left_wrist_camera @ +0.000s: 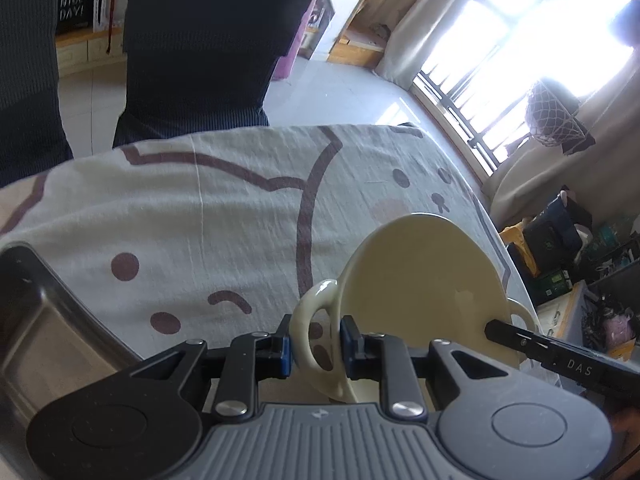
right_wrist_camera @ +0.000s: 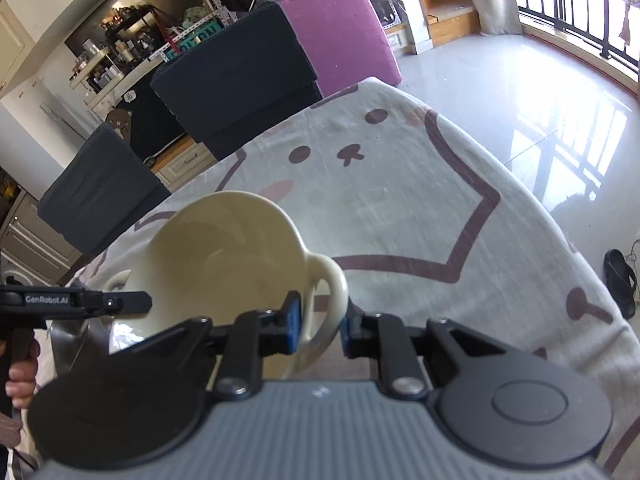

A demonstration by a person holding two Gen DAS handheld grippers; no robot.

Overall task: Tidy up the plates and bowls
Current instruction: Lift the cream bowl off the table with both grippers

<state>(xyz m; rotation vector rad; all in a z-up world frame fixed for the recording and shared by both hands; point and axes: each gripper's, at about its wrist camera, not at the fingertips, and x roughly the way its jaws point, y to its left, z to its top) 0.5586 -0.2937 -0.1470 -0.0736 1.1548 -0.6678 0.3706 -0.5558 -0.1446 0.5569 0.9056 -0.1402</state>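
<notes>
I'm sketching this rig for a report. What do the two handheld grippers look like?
Both match: the left gripper and right gripper have black linkage arms, silver pivot bolts, blue finger pads and a ribbed grey body with round black caps. White "GenRobot.AI" and "DAS" lettering marks their sides.

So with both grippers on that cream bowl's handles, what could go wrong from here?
1. The cream bowl is held only by its two loop handles; the left gripper and right gripper moving unevenly could tilt it or twist it loose.
2. The steel tray sits close by at the tablecloth edge; the bowl could knock against it.
</notes>
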